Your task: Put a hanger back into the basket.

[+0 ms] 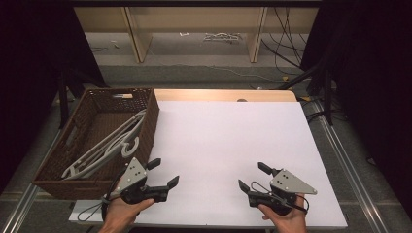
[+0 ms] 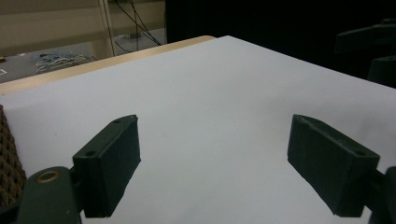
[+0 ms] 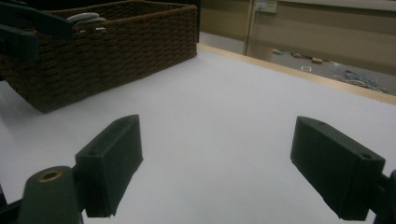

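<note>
Presently both tools sit low over the near edge of the bench [image 1: 233, 136], each gripped in a hand at the bottom of the high view. Left tool [image 1: 163, 173]: jaws spread wide, nothing between them; its own view shows bare white surface between the two black jaws [image 2: 215, 154]. Right tool [image 1: 251, 175]: jaws likewise wide and empty, confirmed in its own view [image 3: 217, 158]. The two tools are well apart, pointing roughly toward the bench's middle. Basket [image 1: 58, 165] (brown wicker, rectangular) stands at the left edge of the bench, just beside the left tool; the right gripper view shows it at upper left [image 3: 116, 51]. Hangers [image 1: 109, 143], white, lie inside the basket, stacked lengthwise and slanting from its near left corner toward its far right wall. Neither tool touches basket or hangers. The exact count of hangers cannot be told.
</note>
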A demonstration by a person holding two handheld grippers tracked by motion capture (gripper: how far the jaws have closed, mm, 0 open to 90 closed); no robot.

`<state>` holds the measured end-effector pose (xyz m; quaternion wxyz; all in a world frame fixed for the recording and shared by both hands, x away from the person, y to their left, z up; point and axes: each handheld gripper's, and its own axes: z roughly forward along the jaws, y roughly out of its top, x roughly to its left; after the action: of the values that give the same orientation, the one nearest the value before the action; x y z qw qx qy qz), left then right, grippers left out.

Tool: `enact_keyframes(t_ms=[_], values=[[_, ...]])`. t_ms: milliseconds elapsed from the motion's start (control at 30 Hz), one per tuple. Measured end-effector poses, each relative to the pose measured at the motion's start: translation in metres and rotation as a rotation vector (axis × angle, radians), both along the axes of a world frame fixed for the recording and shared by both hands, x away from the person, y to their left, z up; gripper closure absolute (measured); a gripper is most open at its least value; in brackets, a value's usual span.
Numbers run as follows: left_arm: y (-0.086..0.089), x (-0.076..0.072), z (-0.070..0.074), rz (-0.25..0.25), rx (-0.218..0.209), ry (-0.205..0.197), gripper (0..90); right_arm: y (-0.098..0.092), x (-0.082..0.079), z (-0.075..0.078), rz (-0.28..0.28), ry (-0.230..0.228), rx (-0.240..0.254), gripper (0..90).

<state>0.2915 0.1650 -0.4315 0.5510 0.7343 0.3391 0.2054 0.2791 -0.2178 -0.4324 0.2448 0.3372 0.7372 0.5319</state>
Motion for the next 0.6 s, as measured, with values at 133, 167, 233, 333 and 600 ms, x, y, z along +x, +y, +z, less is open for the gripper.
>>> enact_keyframes(t_ms=[133,167,233,333,600], values=[[0.002,-0.002,-0.005,-0.003,-0.036,0.046,17.0,0.001,-0.003,-0.001,0.001,-0.003,0.007,15.8],[0.002,-0.003,-0.005,0.003,-0.036,0.044,17.0,0.001,-0.004,-0.001,0.001,0.019,0.006,15.8],[0.003,-0.002,-0.004,-0.003,-0.024,0.013,17.0,0.001,-0.006,-0.002,-0.009,0.023,-0.004,15.8],[0.004,-0.003,-0.004,0.003,-0.015,0.001,17.0,0.000,-0.009,-0.003,0.001,0.008,0.015,15.8],[0.006,-0.002,-0.004,0.013,-0.017,-0.026,17.0,-0.004,-0.015,-0.001,-0.011,0.015,0.009,15.8]])
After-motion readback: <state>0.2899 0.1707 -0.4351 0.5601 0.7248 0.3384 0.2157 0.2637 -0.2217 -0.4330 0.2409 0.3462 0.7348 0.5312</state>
